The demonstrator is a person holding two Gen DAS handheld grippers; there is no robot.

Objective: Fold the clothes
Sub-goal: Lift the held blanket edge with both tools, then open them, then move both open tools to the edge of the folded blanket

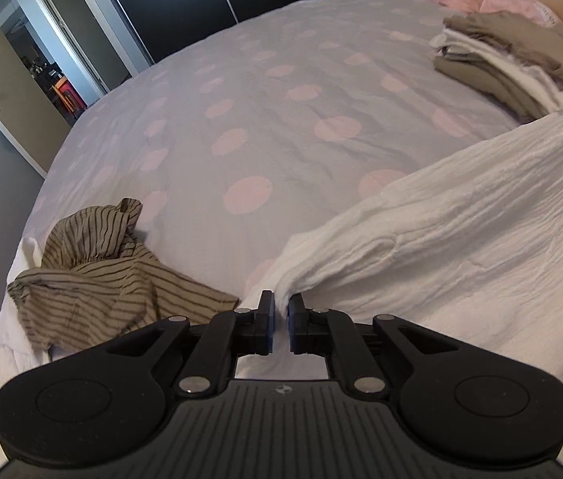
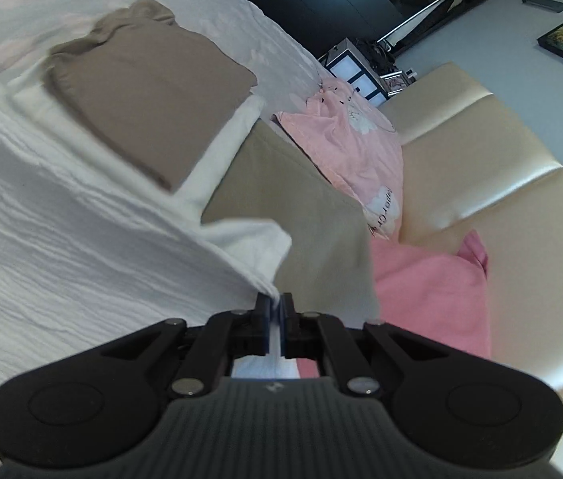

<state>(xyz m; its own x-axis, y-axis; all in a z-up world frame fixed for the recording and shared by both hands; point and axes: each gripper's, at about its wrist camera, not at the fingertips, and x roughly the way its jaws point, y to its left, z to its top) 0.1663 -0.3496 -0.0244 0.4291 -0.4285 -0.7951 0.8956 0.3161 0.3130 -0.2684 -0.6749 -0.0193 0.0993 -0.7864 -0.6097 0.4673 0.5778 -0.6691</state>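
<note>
Both tongs clenched on the white garment: left tongs pinching a bunched corner, right tongs pinching a folded edge. Going big to small: bed with spotted cover carrying everything; white garment stretched across its right part, running off toward the folded stack of tan and white pieces; striped garment crumpled near the bed's left edge, well apart from the stack; pink pillows by the cream headboard. Step in hand, as a guess: spreading or carrying over the white piece for a fold. To do it well: keep equal tension between both corners, hold the edge straight, lower flat onto bare cover, avoid dragging across the stack just beside the cloth, match edges before letting go. Pose: left pitched steeply down at the bed, fairly level in roll; right pitched down less and rolled noticeably, horizon tilted hard in its view, some motion blur on the stack there.
</note>
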